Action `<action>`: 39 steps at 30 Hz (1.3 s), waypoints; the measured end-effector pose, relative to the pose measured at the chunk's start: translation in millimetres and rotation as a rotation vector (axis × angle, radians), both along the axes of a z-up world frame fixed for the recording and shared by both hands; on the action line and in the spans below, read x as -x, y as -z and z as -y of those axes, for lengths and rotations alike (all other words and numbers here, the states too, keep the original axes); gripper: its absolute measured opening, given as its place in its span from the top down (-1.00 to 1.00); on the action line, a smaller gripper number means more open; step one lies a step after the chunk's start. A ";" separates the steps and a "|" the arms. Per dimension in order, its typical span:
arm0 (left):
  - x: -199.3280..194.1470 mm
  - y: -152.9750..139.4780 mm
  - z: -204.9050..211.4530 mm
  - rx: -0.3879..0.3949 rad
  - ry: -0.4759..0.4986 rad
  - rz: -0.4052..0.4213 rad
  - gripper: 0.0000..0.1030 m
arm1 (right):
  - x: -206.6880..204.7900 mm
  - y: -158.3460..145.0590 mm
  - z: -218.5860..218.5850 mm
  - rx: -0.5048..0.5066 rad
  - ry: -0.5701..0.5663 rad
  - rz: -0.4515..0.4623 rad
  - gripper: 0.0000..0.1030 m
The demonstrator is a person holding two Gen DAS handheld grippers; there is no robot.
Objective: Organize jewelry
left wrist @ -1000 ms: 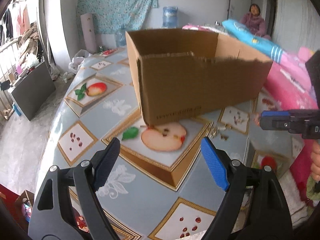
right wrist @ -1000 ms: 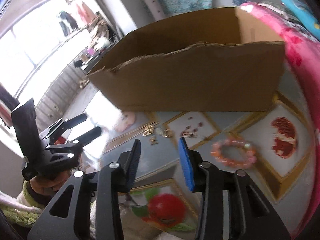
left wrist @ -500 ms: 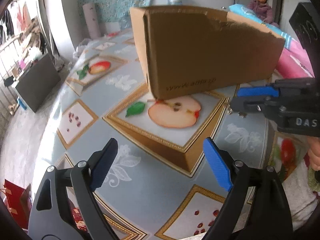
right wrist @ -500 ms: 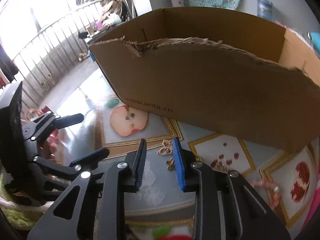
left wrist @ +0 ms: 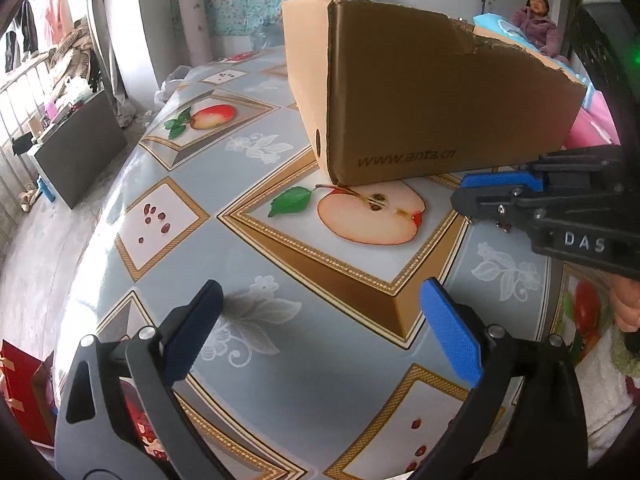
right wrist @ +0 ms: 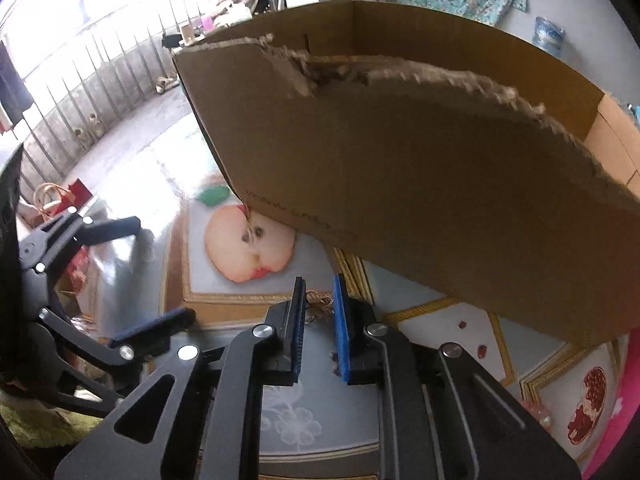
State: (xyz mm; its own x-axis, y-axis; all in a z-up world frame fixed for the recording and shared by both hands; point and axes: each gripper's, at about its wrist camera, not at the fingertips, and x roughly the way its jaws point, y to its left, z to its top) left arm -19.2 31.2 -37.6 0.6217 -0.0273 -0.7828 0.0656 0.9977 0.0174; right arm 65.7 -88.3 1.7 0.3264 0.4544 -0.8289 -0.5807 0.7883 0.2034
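Observation:
Small gold jewelry pieces [right wrist: 320,304] lie on the fruit-print tablecloth [right wrist: 300,420] just in front of the brown cardboard box [right wrist: 440,184]. My right gripper [right wrist: 318,286] points down at them. Its jaws are closing, the gold pieces sit in the narrow gap, and the blue pads [right wrist: 340,312] do not visibly press on them. In the left wrist view the right gripper [left wrist: 464,196] comes in from the right, below the box [left wrist: 440,100]. My left gripper [left wrist: 320,332] hovers over the cloth with its jaws opening wide and nothing between them. It also shows as the left gripper [right wrist: 148,276] in the right wrist view.
The box's near wall has a torn top edge [right wrist: 400,72]. A pale pink bead bracelet [right wrist: 538,414] peeks out at the cloth's right edge. A person [left wrist: 538,20] sits far behind. The table edge [left wrist: 92,240] drops off on the left, above a red bag [left wrist: 24,392].
The right gripper slid left along the box front to the gold pieces, rolled, and narrowed its jaws around them. The left gripper sank a little and spread its jaws wider.

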 end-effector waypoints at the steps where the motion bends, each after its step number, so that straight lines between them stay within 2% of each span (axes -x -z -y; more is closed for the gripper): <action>1: 0.4 0.1 0.0 0.000 0.000 -0.002 -0.85 | -0.9 -2.5 1.2 -0.021 0.004 -0.007 0.73; 4: -0.5 -1.1 0.3 -0.001 0.002 -0.005 -0.85 | -1.0 -10.0 10.1 -0.102 0.021 -0.041 0.73; 7: -2.5 -0.8 -1.2 -0.003 0.005 -0.004 -0.85 | -3.3 -14.0 32.0 -0.243 0.059 -0.137 0.73; 11: -2.8 0.1 -2.6 -0.004 0.009 -0.002 -0.85 | 2.5 -9.8 62.5 -0.381 0.110 -0.242 0.73; 18: -5.5 -0.6 -3.0 -0.003 0.014 -0.027 -0.85 | 23.8 10.4 74.0 -0.435 0.181 -0.333 0.73; 24: -12.2 -0.2 -7.0 0.000 0.039 -0.046 -0.85 | 27.3 25.9 63.4 -0.417 0.205 -0.354 0.73; 27: -12.3 0.0 -8.0 -0.001 0.051 -0.046 -0.85 | 28.1 26.5 79.2 -0.403 0.241 -0.349 0.73; 34: -12.0 -0.9 -7.8 -0.003 0.049 -0.050 -0.86 | 37.3 13.9 99.4 -0.256 0.287 -0.248 0.71; 39: -10.8 -1.0 -7.5 -0.004 0.050 -0.050 -0.86 | 41.0 3.7 130.9 -0.262 0.335 -0.191 0.71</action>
State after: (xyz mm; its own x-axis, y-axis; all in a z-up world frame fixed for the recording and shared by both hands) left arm -8.4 38.6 -36.6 0.5797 -0.0535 -0.8130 0.1158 0.9931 0.0172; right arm 24.8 -219.2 -2.0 0.3441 0.5517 -0.7598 -0.2353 0.8340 0.4991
